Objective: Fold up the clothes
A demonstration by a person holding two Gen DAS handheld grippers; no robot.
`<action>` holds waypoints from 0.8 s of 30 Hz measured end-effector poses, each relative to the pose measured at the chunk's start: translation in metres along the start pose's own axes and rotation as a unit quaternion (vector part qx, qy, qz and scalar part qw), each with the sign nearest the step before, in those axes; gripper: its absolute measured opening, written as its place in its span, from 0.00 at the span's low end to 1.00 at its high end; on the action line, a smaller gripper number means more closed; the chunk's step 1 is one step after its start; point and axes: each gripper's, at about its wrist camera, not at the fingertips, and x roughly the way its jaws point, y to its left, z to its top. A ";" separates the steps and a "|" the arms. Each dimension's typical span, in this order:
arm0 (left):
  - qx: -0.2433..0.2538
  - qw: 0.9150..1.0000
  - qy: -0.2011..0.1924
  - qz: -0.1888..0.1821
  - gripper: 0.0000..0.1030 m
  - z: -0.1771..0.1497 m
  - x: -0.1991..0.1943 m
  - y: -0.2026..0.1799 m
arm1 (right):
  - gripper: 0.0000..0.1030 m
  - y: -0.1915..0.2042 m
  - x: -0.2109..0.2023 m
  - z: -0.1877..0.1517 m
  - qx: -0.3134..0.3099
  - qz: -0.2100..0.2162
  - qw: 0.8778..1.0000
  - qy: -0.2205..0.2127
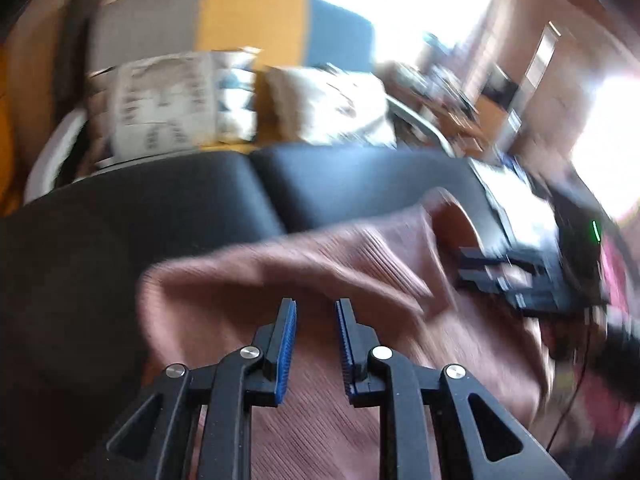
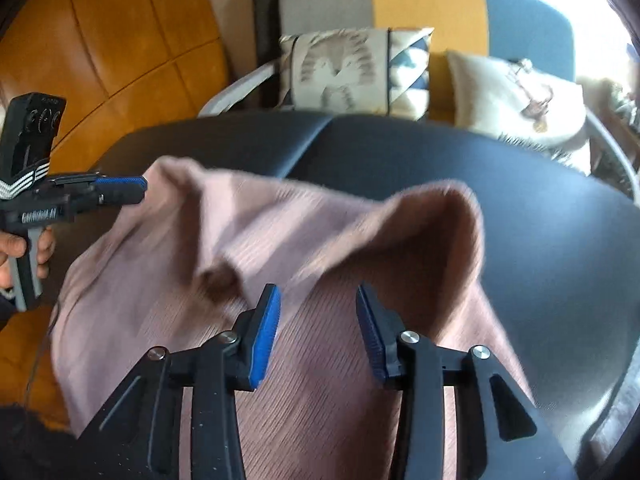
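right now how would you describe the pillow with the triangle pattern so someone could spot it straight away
Find the chair with the grey, yellow and blue back behind the black table. Two pillows lean on its seat; the triangle pillow is the left one, partly wrapped by a beige printed cloth. The cream pillow to its right has no triangles.

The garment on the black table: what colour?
Dusty pink garment, finely ribbed; clearest in the right wrist view.
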 end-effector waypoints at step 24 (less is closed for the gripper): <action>-0.210 0.974 -0.080 0.026 0.20 0.054 0.052 0.083 | 0.41 -0.038 0.032 0.055 0.122 -0.017 0.990 -0.076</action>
